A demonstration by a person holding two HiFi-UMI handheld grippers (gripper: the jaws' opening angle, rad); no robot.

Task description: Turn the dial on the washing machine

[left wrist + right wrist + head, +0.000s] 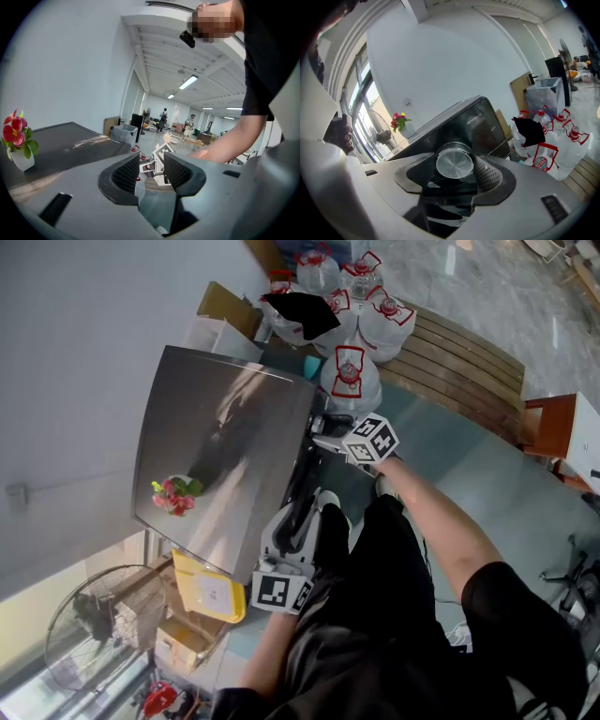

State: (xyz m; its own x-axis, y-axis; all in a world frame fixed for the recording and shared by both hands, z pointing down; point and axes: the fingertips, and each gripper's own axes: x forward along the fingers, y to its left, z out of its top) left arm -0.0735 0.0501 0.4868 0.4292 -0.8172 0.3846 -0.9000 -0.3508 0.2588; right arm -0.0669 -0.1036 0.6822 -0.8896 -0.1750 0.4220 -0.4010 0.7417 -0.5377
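Observation:
The washing machine (225,442) is a grey box seen from above, its dark front panel (485,124) facing me. A round silver dial (453,162) sits on that panel. My right gripper (454,169) is shut on the dial, one pad at each side of it. In the head view the right gripper (325,430) reaches to the machine's front edge, its marker cube (372,439) behind it. My left gripper (151,171) is open with nothing between its pads. It hangs lower by the machine's near front corner (298,526).
A small pot of red flowers (175,495) stands on the machine's top. Several large water bottles (352,371) crowd the floor beyond the machine, next to a wooden bench (459,362). A yellow box (208,589) and a floor fan (94,620) stand at the left.

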